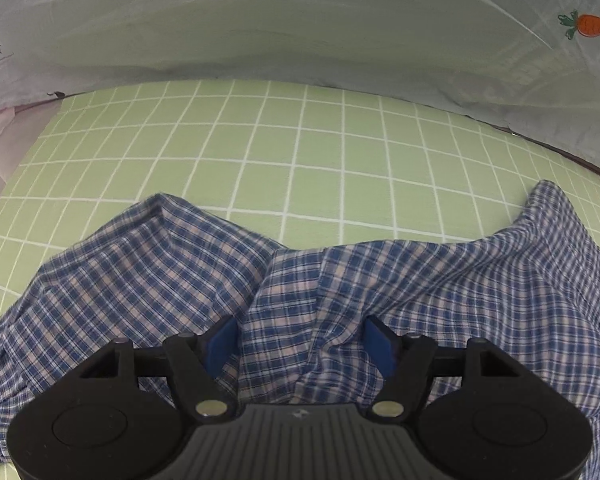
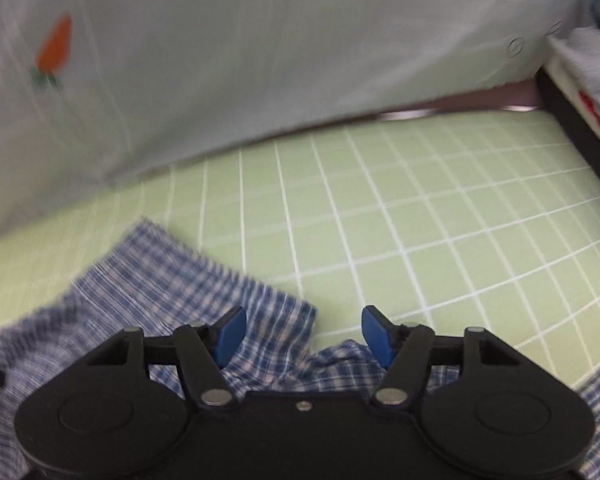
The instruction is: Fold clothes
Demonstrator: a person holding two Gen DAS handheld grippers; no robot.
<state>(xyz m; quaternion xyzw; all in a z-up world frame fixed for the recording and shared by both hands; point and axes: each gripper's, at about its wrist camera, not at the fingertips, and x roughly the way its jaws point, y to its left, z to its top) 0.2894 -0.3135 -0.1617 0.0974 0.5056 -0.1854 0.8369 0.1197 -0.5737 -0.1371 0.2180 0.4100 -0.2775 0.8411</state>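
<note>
A blue and white plaid shirt (image 1: 148, 280) lies rumpled on the green grid mat (image 1: 300, 152). My left gripper (image 1: 302, 344) hovers over a raised fold in the shirt's middle, its blue pads (image 1: 222, 346) spread apart with cloth between them but not pinched. In the right wrist view the same plaid shirt (image 2: 152, 280) fills the lower left, one edge ending near the middle. My right gripper (image 2: 303, 334) stands open over that edge, its blue pads (image 2: 231, 334) wide apart and pressing on nothing. The right view is blurred.
A pale sheet with a carrot print (image 1: 592, 26) hangs as a backdrop behind the mat (image 2: 420, 208). A dark box with grey cloth on top (image 2: 580, 100) stands at the right edge. Pink surface (image 1: 4, 136) shows at the far left.
</note>
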